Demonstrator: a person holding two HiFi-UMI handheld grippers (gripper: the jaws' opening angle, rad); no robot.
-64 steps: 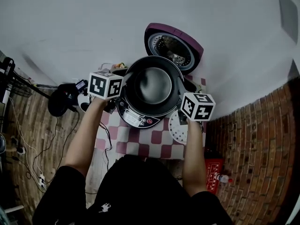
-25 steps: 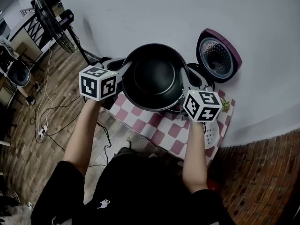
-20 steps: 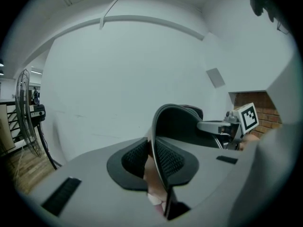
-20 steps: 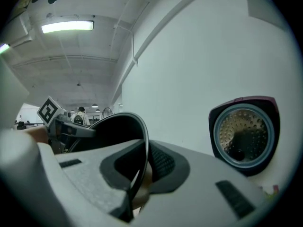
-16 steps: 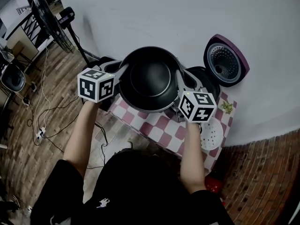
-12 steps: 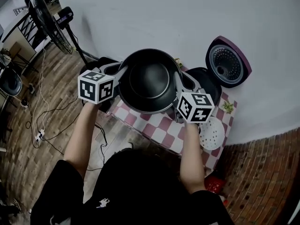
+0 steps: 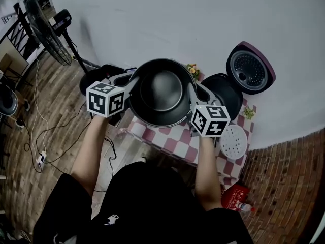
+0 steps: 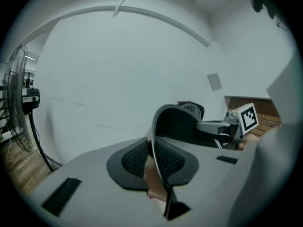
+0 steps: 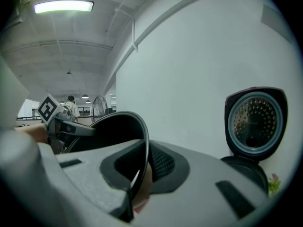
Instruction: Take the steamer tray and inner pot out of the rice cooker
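The black inner pot (image 7: 161,93) hangs in the air to the left of the open rice cooker (image 7: 226,96), above the left end of the checkered table (image 7: 175,141). My left gripper (image 7: 129,85) is shut on the pot's left rim (image 8: 158,122), with the edge pinched between its pads. On the opposite side my right gripper (image 7: 193,98) is shut on the right rim (image 9: 143,136). The white steamer tray (image 7: 234,141) lies flat on the checkered cloth in front of the cooker. The cooker's purple lid (image 9: 255,122) stands raised against the wall.
A floor fan (image 7: 43,32) and a black object (image 7: 96,78) stand to the left of the table, with cables on the wooden floor. A small plant (image 7: 193,70) sits at the wall. A red box (image 7: 234,197) lies by the brick floor at lower right.
Both grippers have carried the pot out of the cooker and leftward, a little lower. The empty cooker body now shows to the pot's right.
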